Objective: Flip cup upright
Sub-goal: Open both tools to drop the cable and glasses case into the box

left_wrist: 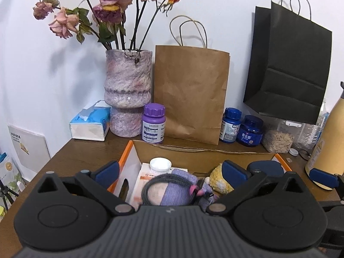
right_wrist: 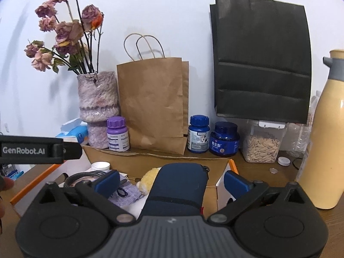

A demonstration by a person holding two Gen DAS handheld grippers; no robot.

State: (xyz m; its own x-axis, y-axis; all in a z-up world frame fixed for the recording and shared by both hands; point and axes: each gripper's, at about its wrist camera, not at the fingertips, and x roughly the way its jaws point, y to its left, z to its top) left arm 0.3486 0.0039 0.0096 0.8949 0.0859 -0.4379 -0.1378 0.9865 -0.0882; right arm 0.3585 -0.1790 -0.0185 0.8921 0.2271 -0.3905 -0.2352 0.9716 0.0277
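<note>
No cup shows plainly in either view. My left gripper (left_wrist: 169,172) is open above a cardboard box (left_wrist: 193,150) with orange edges. The box holds a white-capped bottle (left_wrist: 160,164), a coiled cable (left_wrist: 167,180), a purple cloth (left_wrist: 176,191), a yellow plush toy (left_wrist: 219,178) and a navy pouch (right_wrist: 178,185). My right gripper (right_wrist: 172,182) is open too, its fingers standing wide on either side of the pouch without touching it. One blue fingertip (left_wrist: 322,177) of the right gripper shows at the right edge of the left wrist view. The left gripper's black body (right_wrist: 32,149) shows at the left of the right wrist view.
Along the wall stand a vase of dried roses (left_wrist: 128,92), a tissue box (left_wrist: 90,123), a purple bottle (left_wrist: 153,123), a brown paper bag (left_wrist: 190,94), two blue bottles (right_wrist: 198,133), a seed jar (right_wrist: 263,144) and a black bag (right_wrist: 262,64). A tall beige flask (right_wrist: 322,133) stands at the right on the wooden table (left_wrist: 86,150).
</note>
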